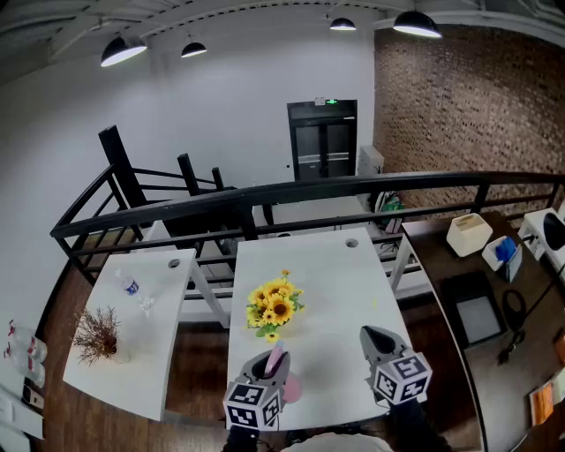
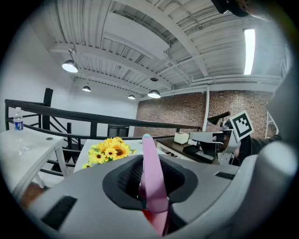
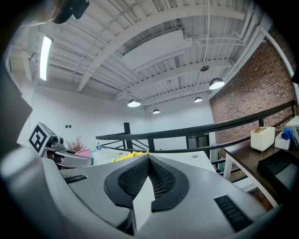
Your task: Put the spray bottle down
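Pink spray bottle held above the near edge of the table
The left gripper clamps it, seemingly by the neck (sunflowers stand mid-table); the right gripper has its jaws together, empty.

Beyond my white bench runs a black metal railing. A red brick wall meets a plain white wall under lit black pendant lamps.

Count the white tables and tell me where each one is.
2. The left table holds a dried plant and a water bottle; the centre table holds the sunflowers. Others may be hidden.
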Demonstrator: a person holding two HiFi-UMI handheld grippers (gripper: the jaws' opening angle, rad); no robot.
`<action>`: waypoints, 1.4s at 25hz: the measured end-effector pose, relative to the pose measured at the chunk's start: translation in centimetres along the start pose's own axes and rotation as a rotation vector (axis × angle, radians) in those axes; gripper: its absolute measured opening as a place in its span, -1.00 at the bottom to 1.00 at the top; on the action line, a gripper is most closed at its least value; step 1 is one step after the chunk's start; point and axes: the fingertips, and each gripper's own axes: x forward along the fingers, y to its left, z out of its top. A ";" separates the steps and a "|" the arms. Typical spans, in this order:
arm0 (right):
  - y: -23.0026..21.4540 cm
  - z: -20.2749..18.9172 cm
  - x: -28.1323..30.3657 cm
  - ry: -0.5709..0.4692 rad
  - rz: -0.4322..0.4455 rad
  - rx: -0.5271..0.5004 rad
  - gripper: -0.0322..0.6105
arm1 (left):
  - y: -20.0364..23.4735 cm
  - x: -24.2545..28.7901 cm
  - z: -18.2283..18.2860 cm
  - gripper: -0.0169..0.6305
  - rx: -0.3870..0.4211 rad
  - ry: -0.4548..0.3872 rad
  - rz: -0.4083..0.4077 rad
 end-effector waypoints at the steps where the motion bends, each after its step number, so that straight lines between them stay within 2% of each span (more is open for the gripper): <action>1: 0.1 0.0 0.1 0.000 0.002 -0.001 -0.97 | 0.6 -0.1 -0.3 -0.74 0.008 0.004 0.016; 8: 0.2 -0.3 0.6 0.006 0.002 -0.007 -0.97 | 5.5 0.3 -1.4 -0.74 0.107 -0.007 0.158; 13: 0.0 -0.6 0.7 0.020 -0.003 -0.007 -0.97 | 8.0 1.1 -1.4 -0.74 0.137 -0.046 0.211; 23: -0.7 -1.1 0.9 0.033 -0.021 -0.010 -0.97 | 9.6 2.8 -1.8 -0.74 0.155 -0.085 0.245; 35: -1.1 -1.1 0.4 0.035 -0.037 -0.012 -0.97 | 9.5 3.2 -3.0 -0.73 0.171 -0.104 0.258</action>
